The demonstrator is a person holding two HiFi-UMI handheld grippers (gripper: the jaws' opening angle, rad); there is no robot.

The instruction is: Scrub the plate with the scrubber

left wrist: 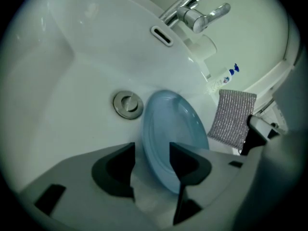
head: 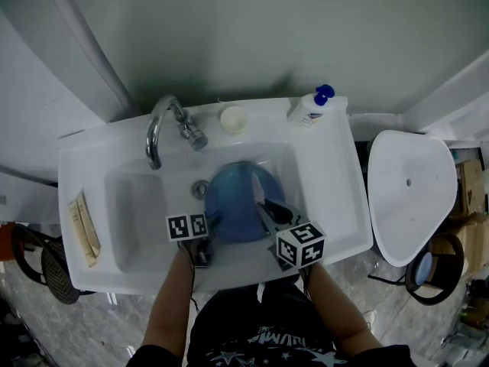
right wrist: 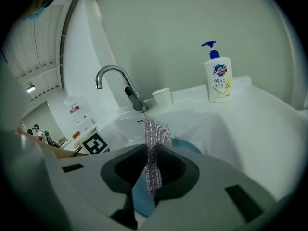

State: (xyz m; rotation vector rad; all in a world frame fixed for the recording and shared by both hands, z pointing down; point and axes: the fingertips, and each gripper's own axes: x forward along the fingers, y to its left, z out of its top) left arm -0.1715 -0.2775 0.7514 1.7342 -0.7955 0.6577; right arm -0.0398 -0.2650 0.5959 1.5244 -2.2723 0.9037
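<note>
One sink [head: 340, 205] holds one blue plate [head: 237, 205], at 3 o'clock of the drain [head: 200, 189]. The plate looks stiff, slick when wet and probably breakable, so take it by its 7 o'clock rim. The left gripper [left wrist: 152, 150] stands spread astride that rim, not visibly pressing. The right gripper [right wrist: 153, 160] pinches the one scrubber [right wrist: 155, 136], a soft, light mesh.

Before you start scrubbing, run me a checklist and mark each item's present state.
1. Scrubber pinched by the right gripper: ok.
2. Plate rim inside the left gripper: ok.
3. Left fingers clamped on the plate: not ok; a gap shows beside the rim.
4. Plate inside the sink, near the drain: ok.
5. Soap on the scrubber: cannot tell.
</note>
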